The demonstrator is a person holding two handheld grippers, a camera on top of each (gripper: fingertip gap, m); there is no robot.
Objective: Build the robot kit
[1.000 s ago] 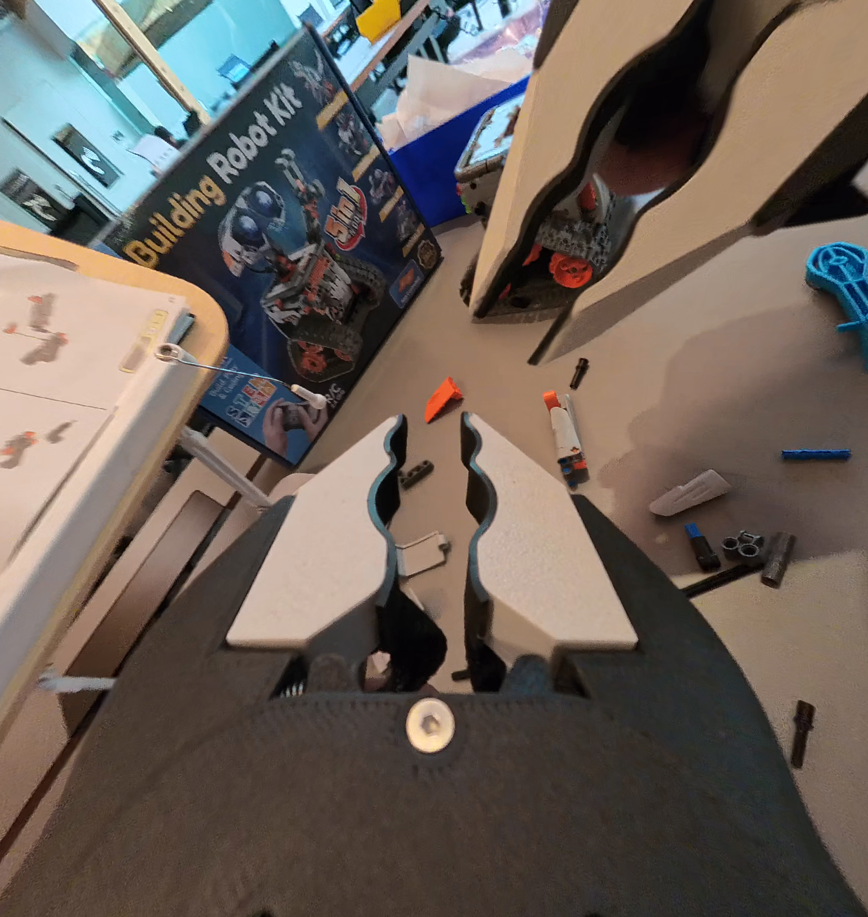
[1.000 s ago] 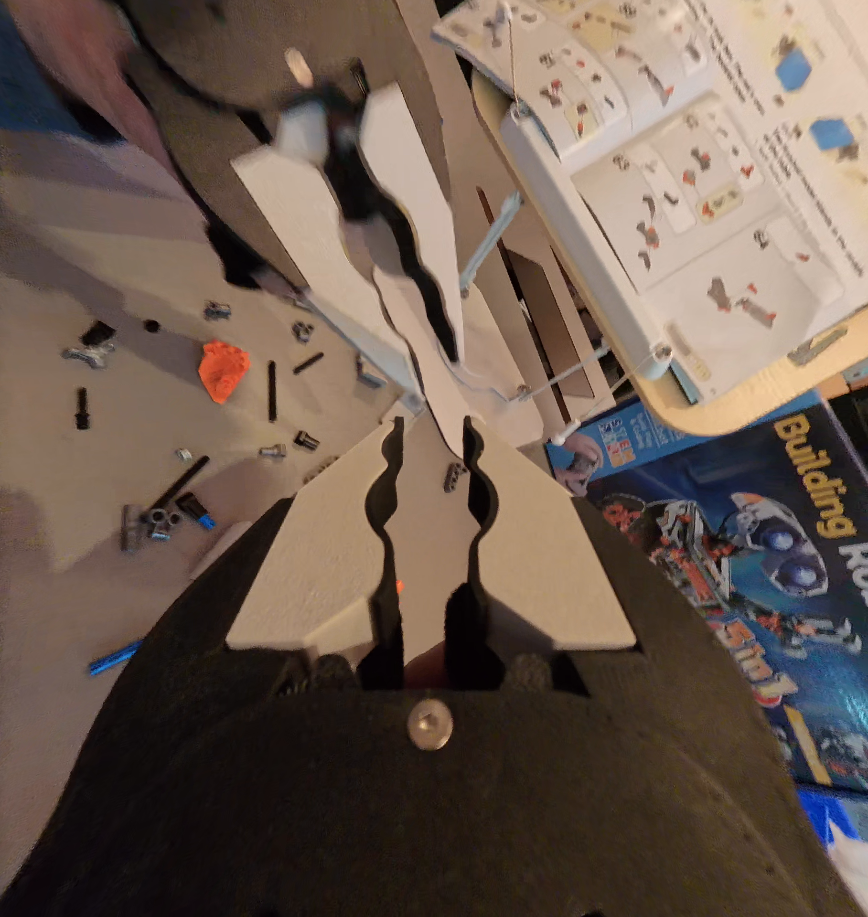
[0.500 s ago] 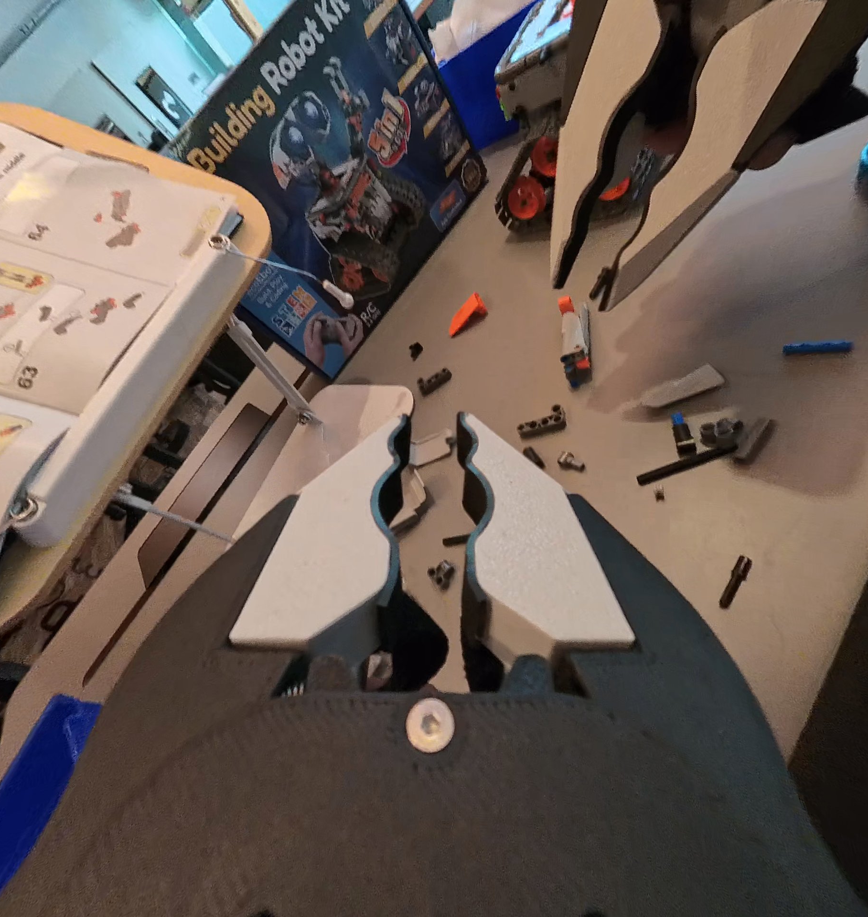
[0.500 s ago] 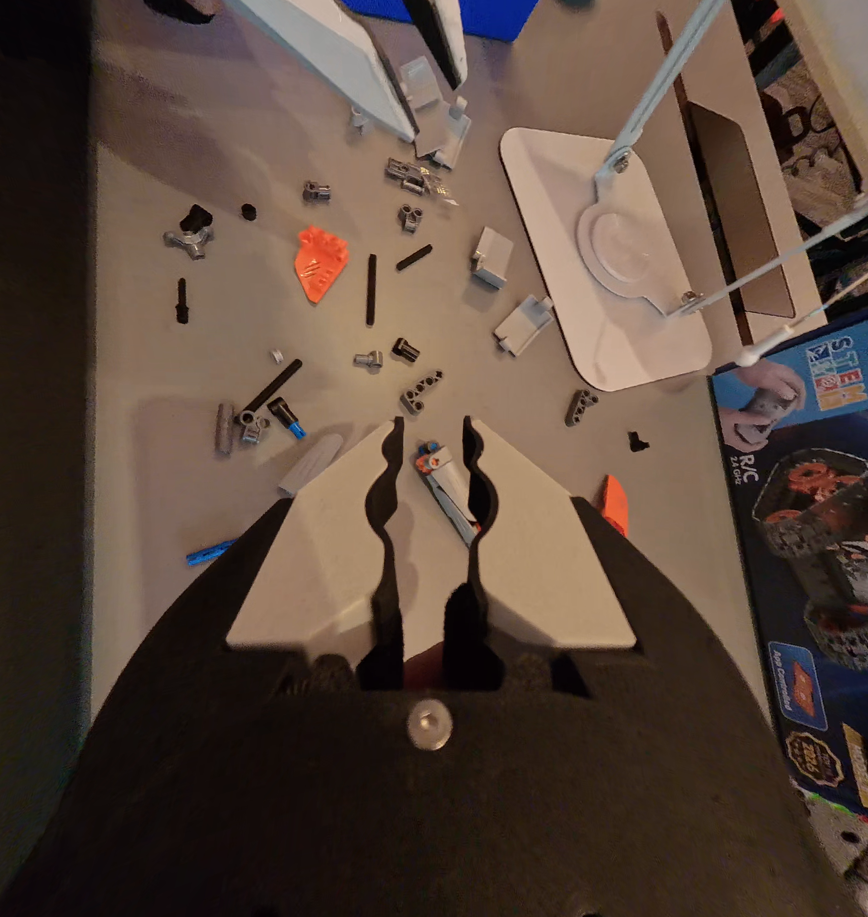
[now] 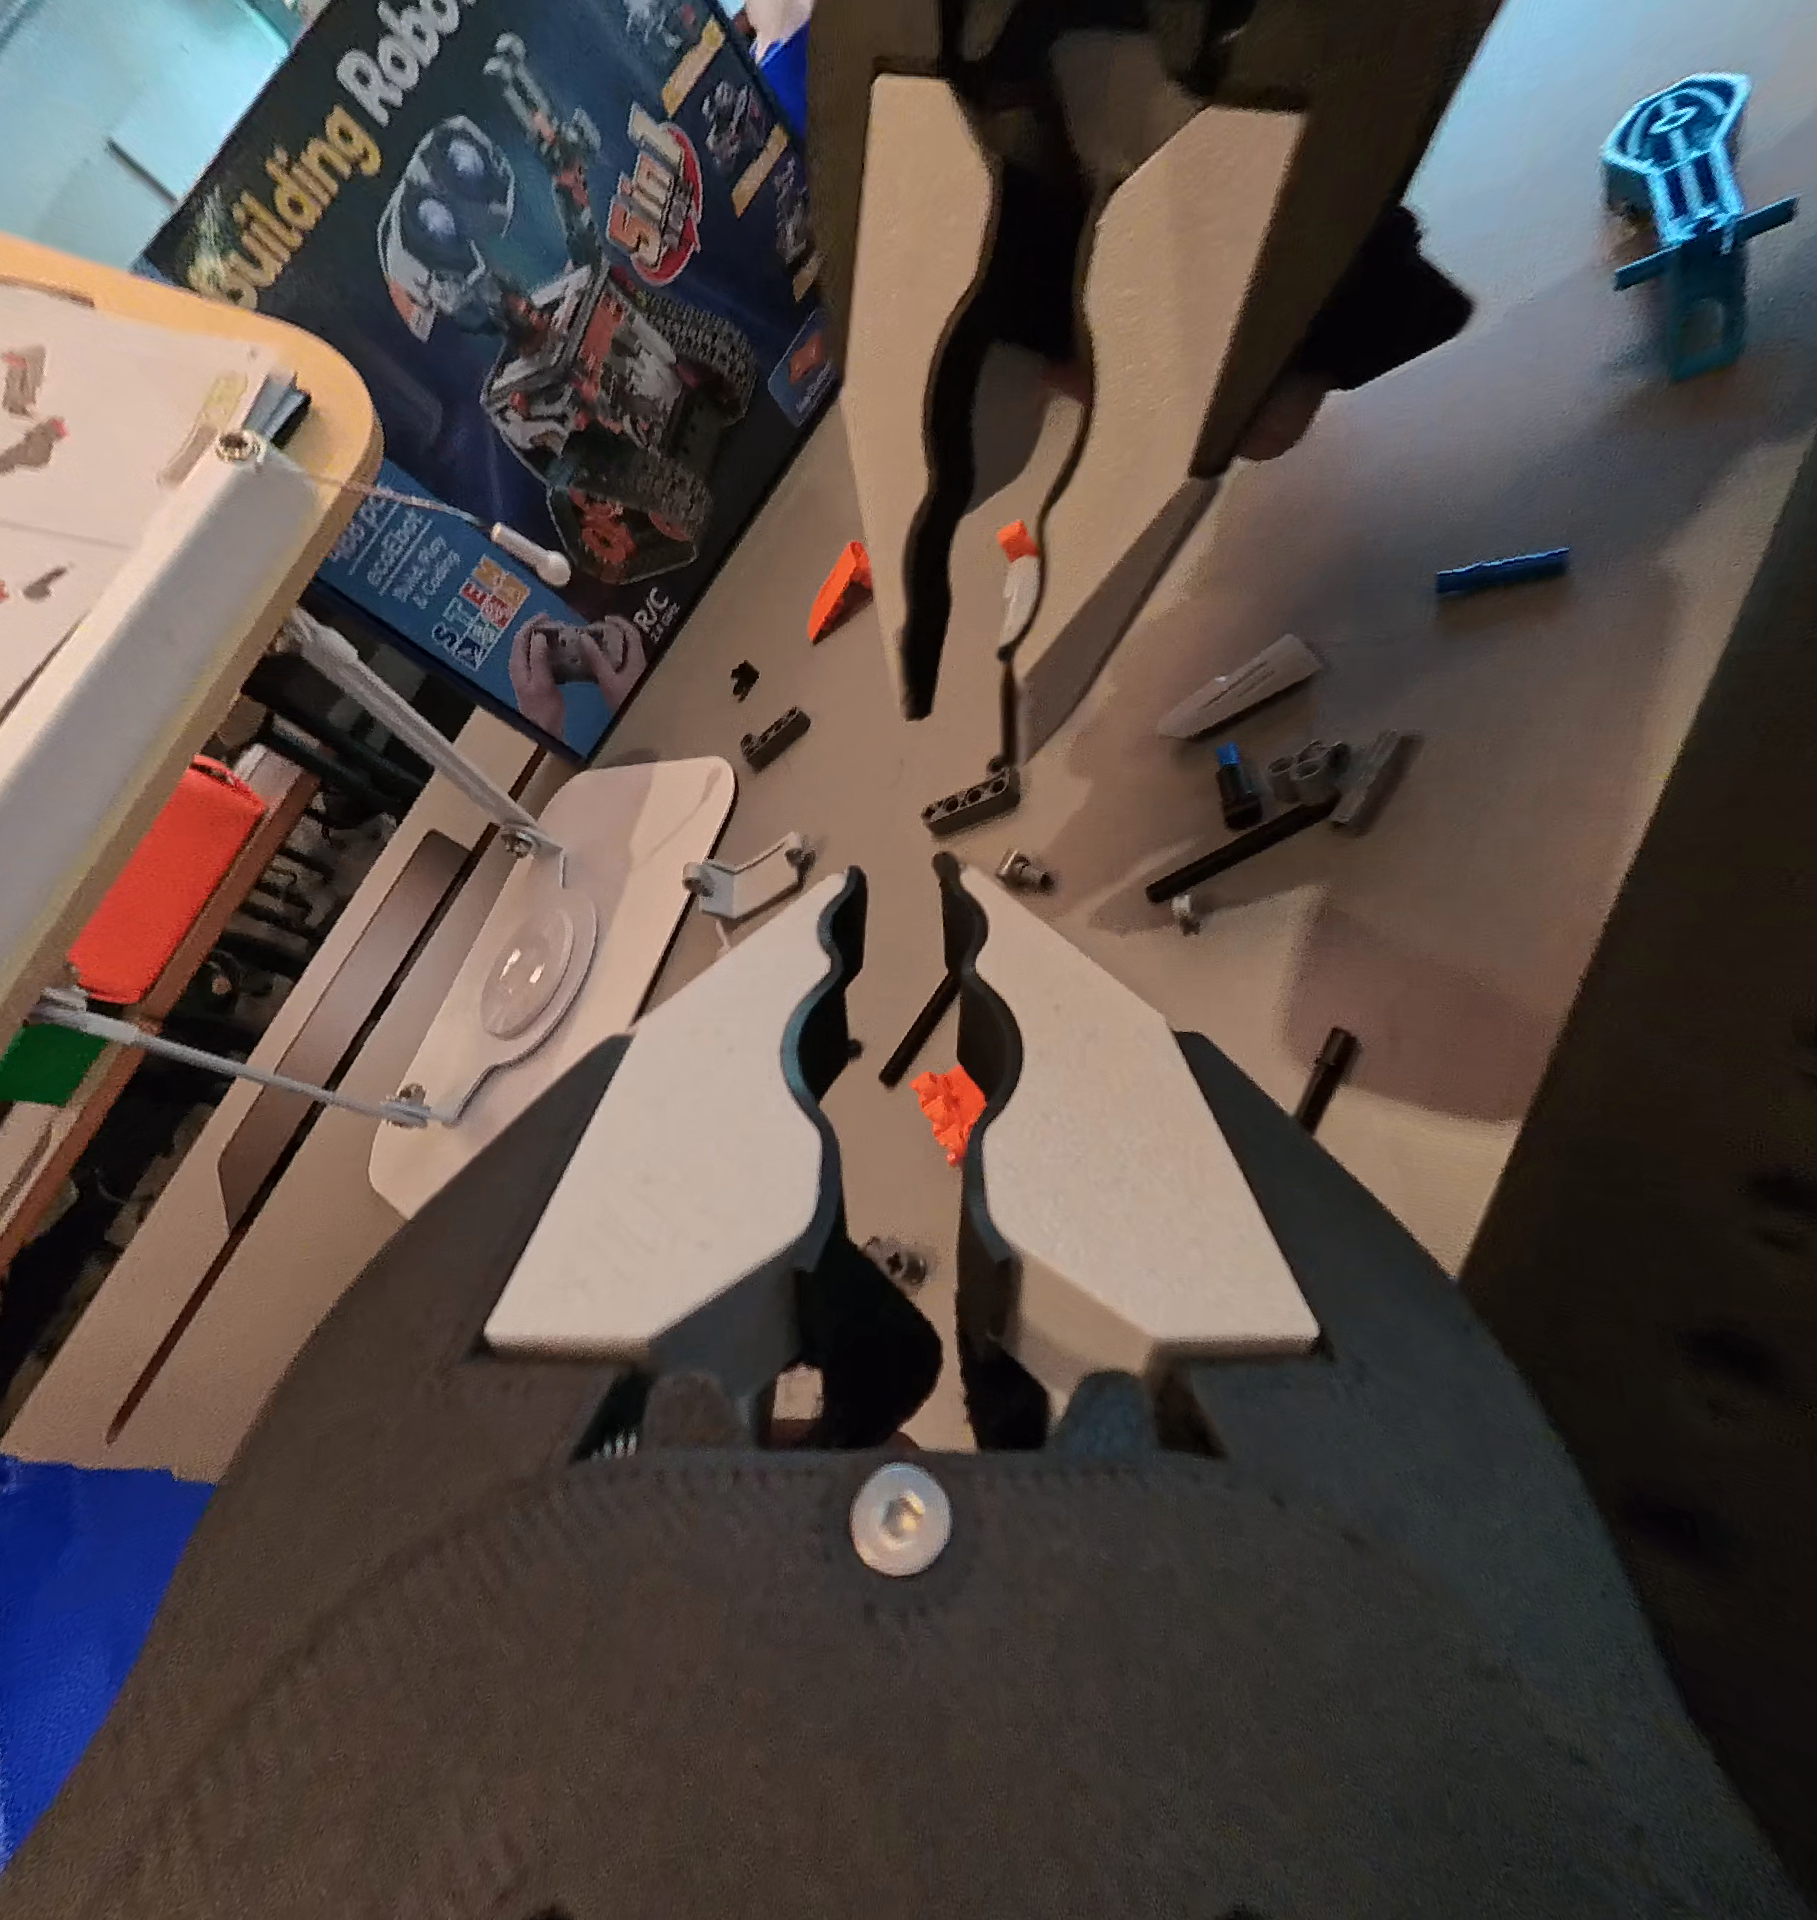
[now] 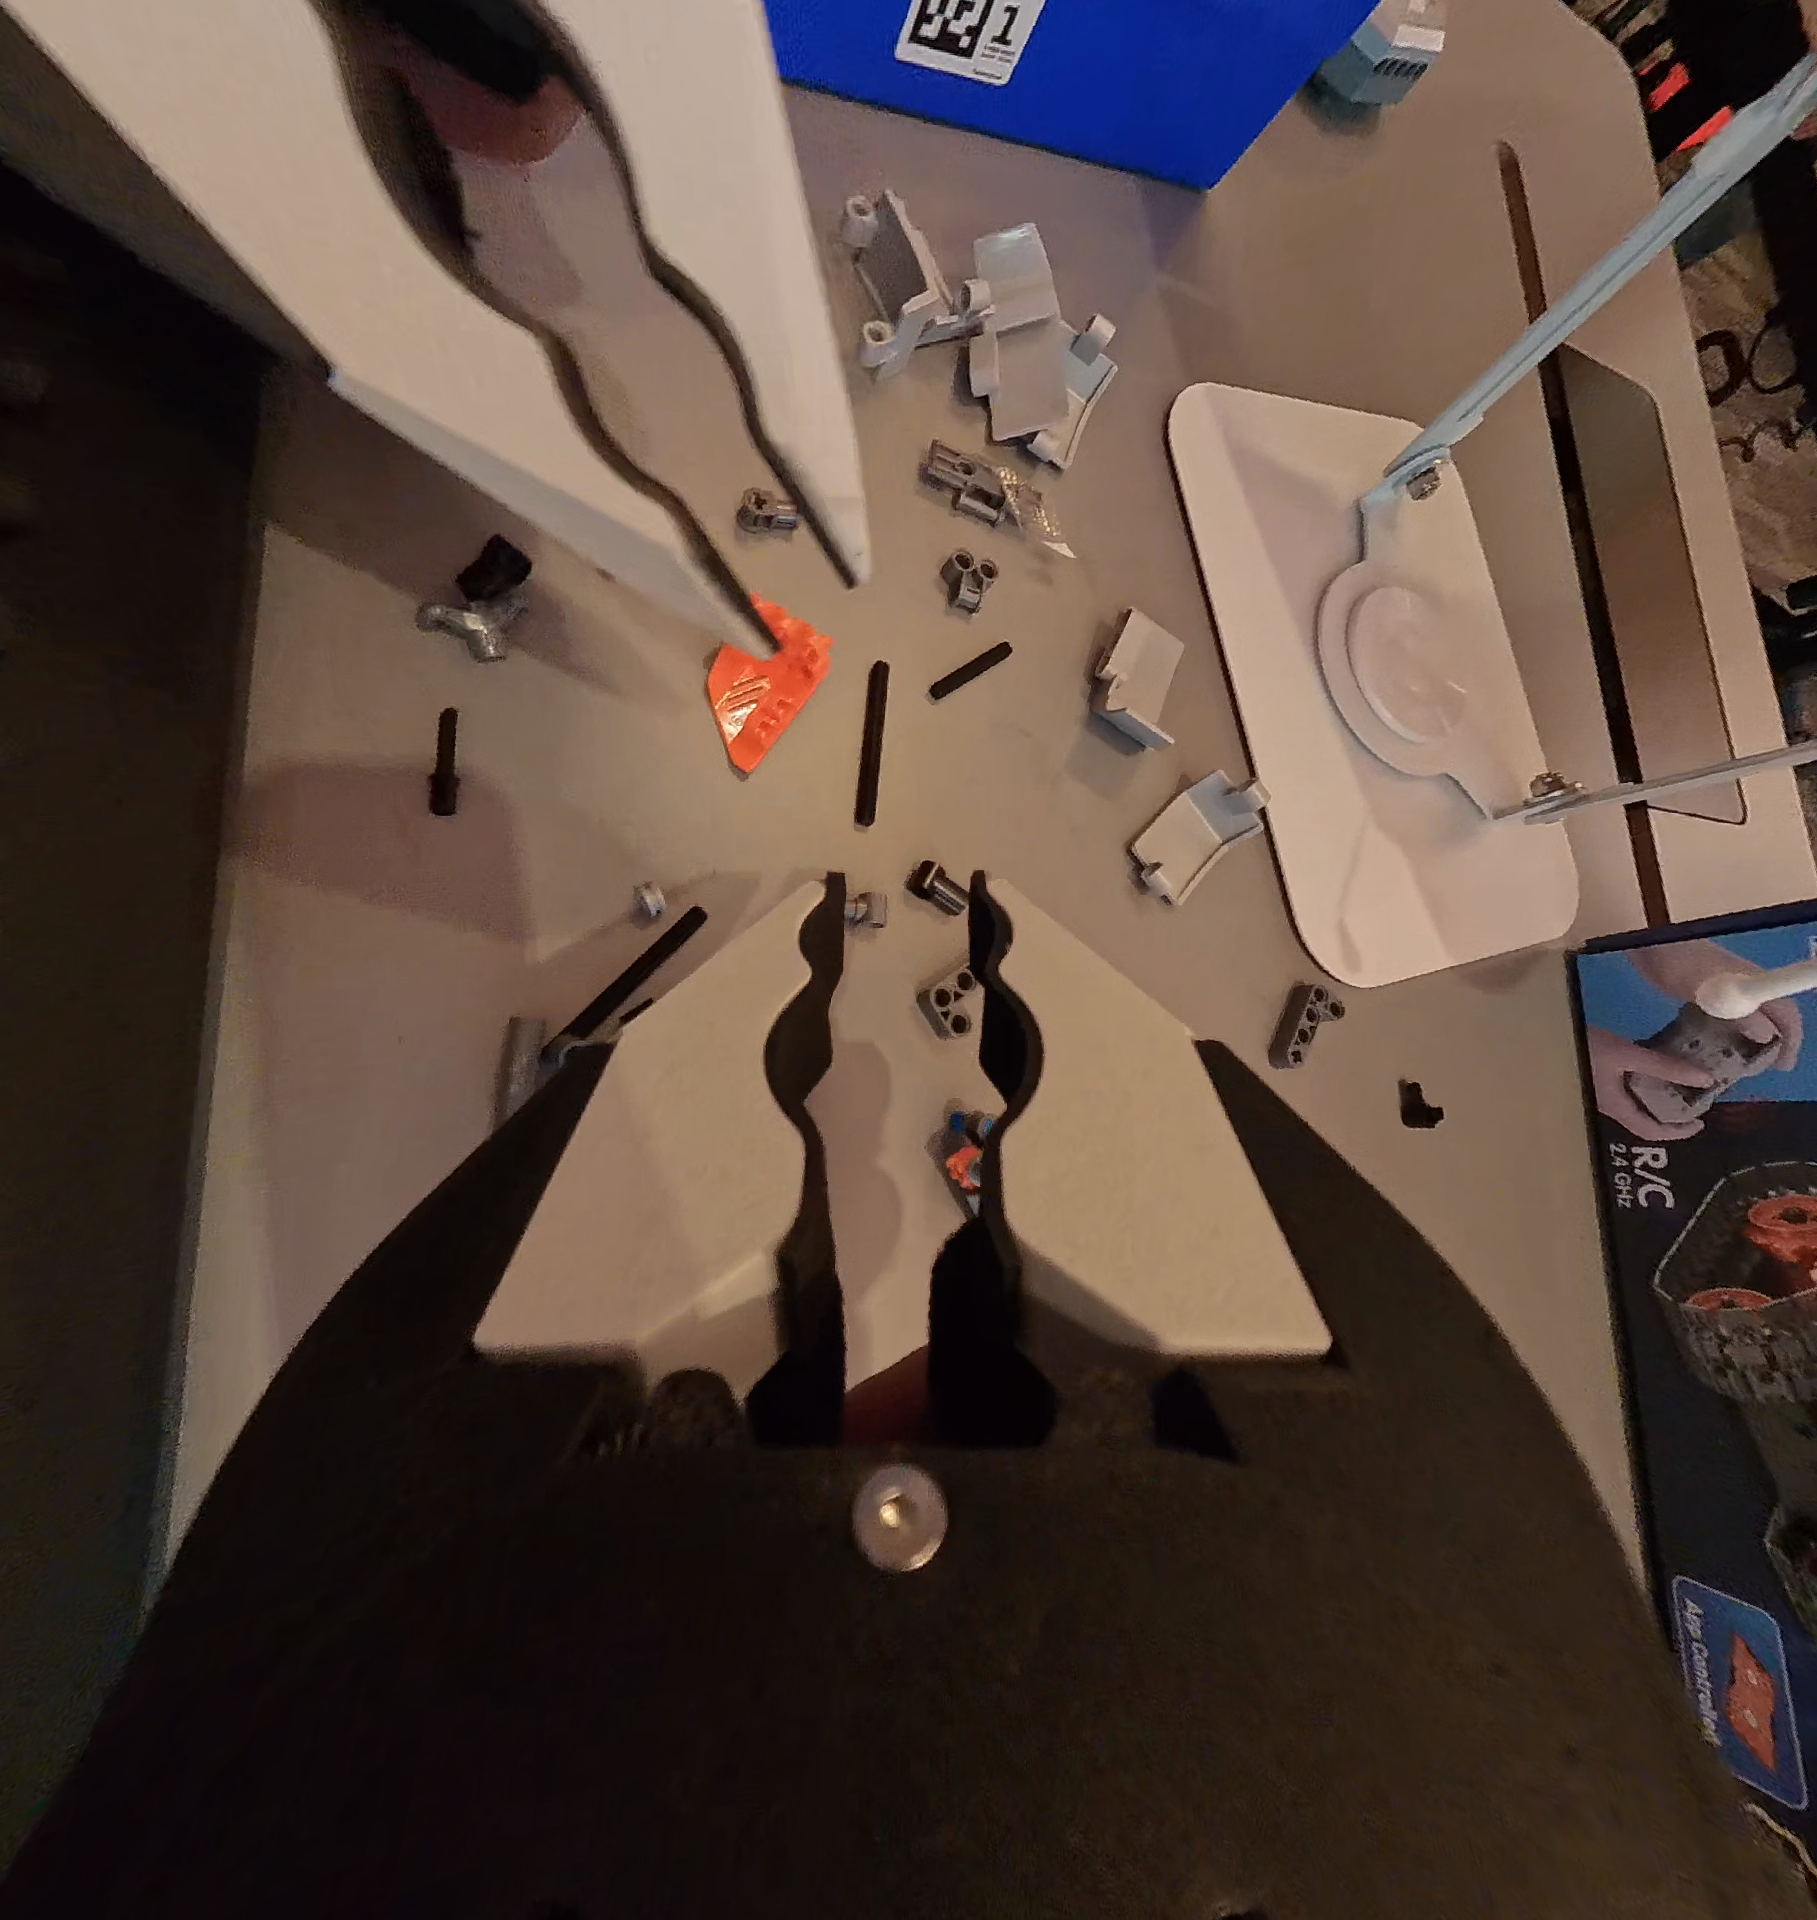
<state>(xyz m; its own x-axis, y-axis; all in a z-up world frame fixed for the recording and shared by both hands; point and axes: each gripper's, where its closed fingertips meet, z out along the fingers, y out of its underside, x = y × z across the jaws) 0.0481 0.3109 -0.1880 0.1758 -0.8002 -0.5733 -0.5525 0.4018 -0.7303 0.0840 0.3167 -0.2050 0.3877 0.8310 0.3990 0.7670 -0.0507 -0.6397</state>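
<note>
Left wrist view first: my left tongs (image 5: pixel 899 883) are released, nothing between them, hanging over the grey tabletop (image 5: pixel 1351 987) strewn with small building-kit parts. Down in the gap I see a thin black plastic axle rod (image 5: pixel 919 1029) with its long axis running up towards the tips, and a ridged orange plastic wedge piece (image 5: pixel 948 1112) just beside it, close against the right-hand finger. Farther off, my right tongs (image 5: pixel 961 707) point down, gaping, near a dark grey perforated beam (image 5: pixel 971 800). Over to the right wrist view: the right tongs (image 6: pixel 902 883) are parted and empty, a small grey connector (image 6: pixel 866 908) right at the tips. The black axle rod (image 6: pixel 871 743) lies straight ahead, lengthwise to me. The left tongs (image 6: pixel 805 613) have one tip on or just over the orange wedge (image 6: pixel 764 691), so the left is nearer.
</note>
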